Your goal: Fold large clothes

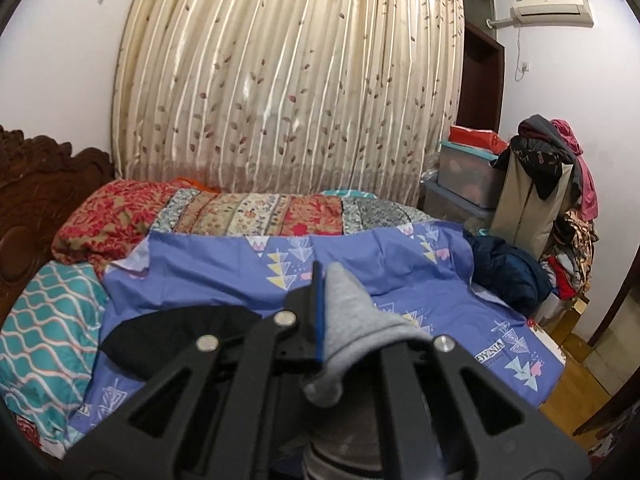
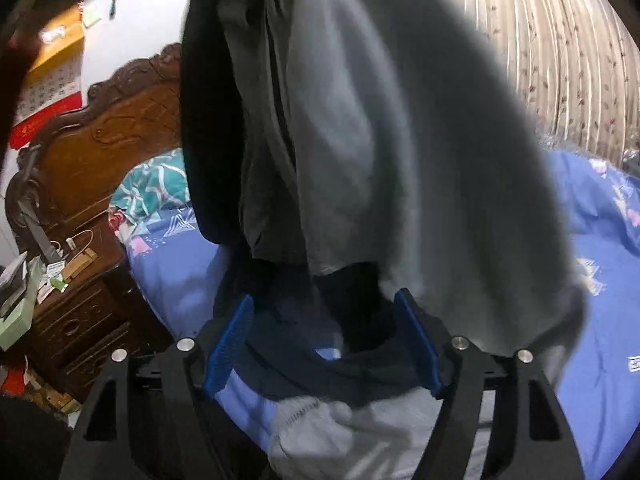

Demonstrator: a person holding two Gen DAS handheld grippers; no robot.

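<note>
Clamped between the blue-padded fingers of the left gripper (image 1: 320, 312) is a bunched edge of the large grey-and-black knit garment (image 1: 352, 320), its grey fabric spilling over the near jaw toward the lens while a black flap lies to the left on the bed's lilac-blue sheet printed with pale triangles (image 1: 224, 268). Beyond it, a folded red floral patchwork quilt (image 1: 200, 212) runs along the far side of the bed, a teal wave-patterned pillow (image 1: 48, 328) sits by the carved dark wooden headboard (image 1: 36, 184), and a cream leaf-print curtain (image 1: 288, 80) fills the wall; stacked plastic storage boxes (image 1: 464, 176) and a heap of clothes stand in the right corner under a wall air conditioner (image 1: 552, 8). From the right wrist view, the right gripper (image 2: 324, 340) stands wide apart with nothing pinched, and the same garment (image 2: 380, 140) hangs blurred in front of it, its lower end pooling on the sheet (image 2: 592, 300) between the jaws. A cluttered wooden nightstand (image 2: 76, 300) sits beside the headboard. The step appears to be lifting and shaking the garment out; next, the free gripper would probably need to catch a matching hanging edge so the cloth can be spread flat.
</note>
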